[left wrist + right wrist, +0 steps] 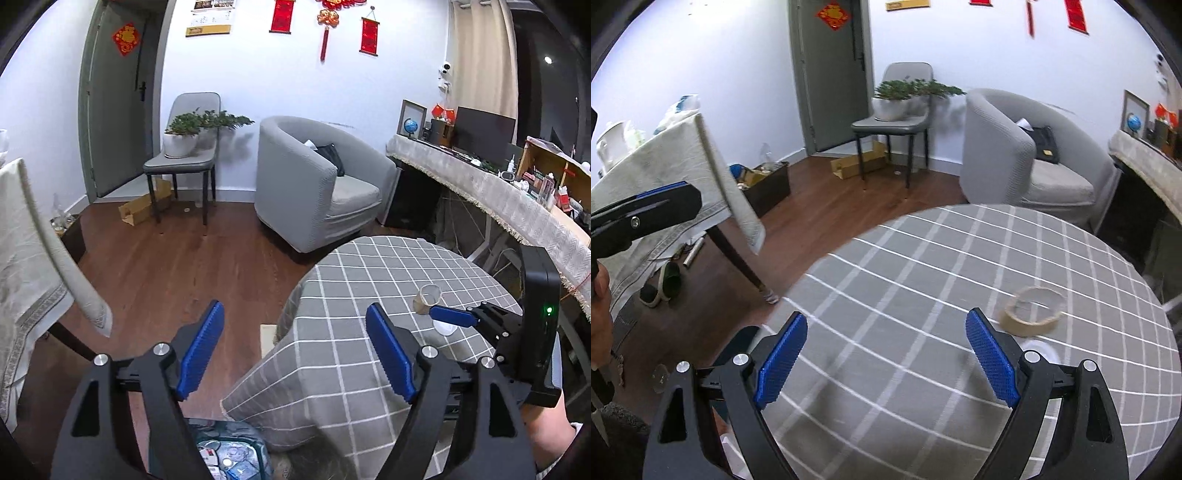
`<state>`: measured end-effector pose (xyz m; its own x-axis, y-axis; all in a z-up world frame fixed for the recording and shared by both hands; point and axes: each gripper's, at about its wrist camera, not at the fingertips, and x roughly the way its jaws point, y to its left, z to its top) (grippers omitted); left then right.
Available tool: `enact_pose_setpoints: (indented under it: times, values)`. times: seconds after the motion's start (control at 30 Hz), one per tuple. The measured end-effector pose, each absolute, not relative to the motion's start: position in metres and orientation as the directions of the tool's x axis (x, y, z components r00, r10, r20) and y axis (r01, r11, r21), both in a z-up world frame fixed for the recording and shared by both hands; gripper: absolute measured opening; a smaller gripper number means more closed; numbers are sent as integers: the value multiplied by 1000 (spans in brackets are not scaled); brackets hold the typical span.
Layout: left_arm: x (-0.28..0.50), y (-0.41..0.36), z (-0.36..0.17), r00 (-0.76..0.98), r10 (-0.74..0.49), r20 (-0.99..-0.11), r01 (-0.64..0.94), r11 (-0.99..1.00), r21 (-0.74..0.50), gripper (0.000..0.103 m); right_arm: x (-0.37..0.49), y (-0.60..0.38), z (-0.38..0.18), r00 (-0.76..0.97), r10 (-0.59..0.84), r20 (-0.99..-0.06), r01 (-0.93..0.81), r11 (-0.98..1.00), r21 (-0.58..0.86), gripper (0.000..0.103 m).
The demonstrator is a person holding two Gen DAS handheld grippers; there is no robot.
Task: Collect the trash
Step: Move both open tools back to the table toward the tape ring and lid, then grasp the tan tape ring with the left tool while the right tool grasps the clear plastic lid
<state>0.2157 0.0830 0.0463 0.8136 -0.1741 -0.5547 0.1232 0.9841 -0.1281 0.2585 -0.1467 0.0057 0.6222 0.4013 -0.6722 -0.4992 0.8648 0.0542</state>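
An empty cardboard tape ring [1032, 311] lies on the round table with the grey checked cloth [923, 277]; a small white lid-like piece [1043, 350] lies just in front of it. My right gripper [886, 354] is open and empty above the table, left of the ring. In the left wrist view the ring [428, 297] and the white piece [445, 326] lie near the right gripper's blue fingertip [448, 316]. My left gripper [295, 350] is open and empty, off the table's left edge, above a trash bin [229, 454] holding several scraps.
A grey armchair [317, 184] stands behind the table. A chair with a potted plant [184, 140] and a cardboard box [142, 206] are by the door. A cloth-covered table [665, 177] is at left, a cluttered desk [517, 192] at right.
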Motion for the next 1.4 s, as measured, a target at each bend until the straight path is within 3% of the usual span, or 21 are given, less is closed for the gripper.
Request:
enact_pose_setpoints:
  times: [0.37, 0.57, 0.93, 1.07, 1.4]
  values:
    - [251, 37, 31, 781, -215, -586, 172, 977, -129, 84, 276, -207, -9, 626, 313, -715, -412, 911, 38, 88]
    - [264, 16, 25, 764, -242, -598, 199, 970, -137, 85, 286, -226, -18, 597, 295, -746, -390, 919, 51, 70]
    - [293, -23, 8, 726, -281, -628, 251, 958, -139, 87, 294, -234, -22, 562, 286, -776, -430, 903, 21, 55]
    - [301, -39, 2, 711, -299, -637, 280, 951, -133, 87, 298, -237, -21, 562, 291, -775, -445, 895, 13, 40]
    - [317, -80, -15, 647, -353, -676, 390, 915, -104, 86, 306, -295, -14, 590, 303, -749, -344, 933, 106, 40]
